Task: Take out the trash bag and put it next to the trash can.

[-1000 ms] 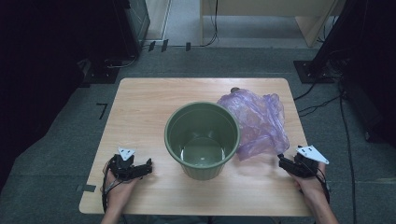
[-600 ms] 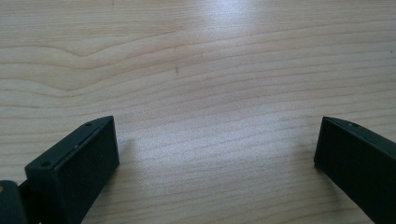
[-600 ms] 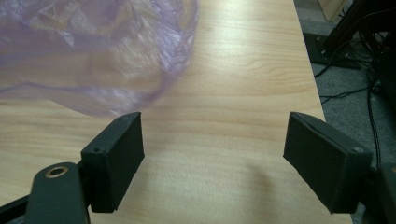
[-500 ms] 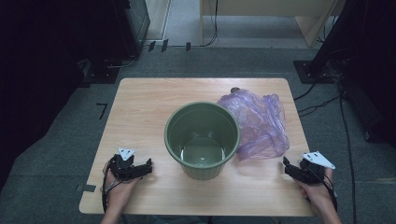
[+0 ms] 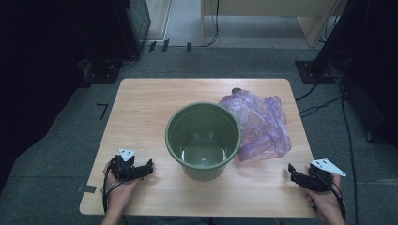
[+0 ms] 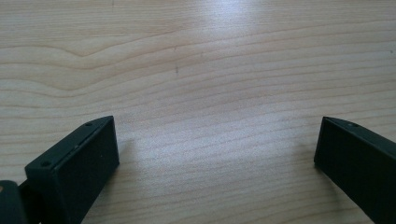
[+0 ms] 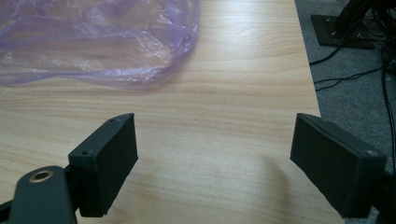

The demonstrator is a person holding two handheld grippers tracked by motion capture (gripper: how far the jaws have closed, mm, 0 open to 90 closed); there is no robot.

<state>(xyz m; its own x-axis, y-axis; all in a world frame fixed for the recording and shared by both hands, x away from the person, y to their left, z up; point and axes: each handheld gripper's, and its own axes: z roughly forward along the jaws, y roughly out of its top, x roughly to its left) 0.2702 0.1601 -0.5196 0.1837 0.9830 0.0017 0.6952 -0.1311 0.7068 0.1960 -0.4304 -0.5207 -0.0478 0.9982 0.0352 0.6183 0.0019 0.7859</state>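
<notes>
lab or studio-like workroom, light wooden table [image 5: 141, 108] on grey carpet floor [image 5: 56, 154], black equipment stands [image 5: 324, 61] at the dark edges, cables [image 5: 324, 93] trailing across the floor, tape marks [image 5: 102, 111] beside the table

Bare table [image 5: 141, 108] lies open at left and near, while the green bucket [image 5: 202, 138] and purple bag [image 5: 260, 124] block centre-right.
</notes>
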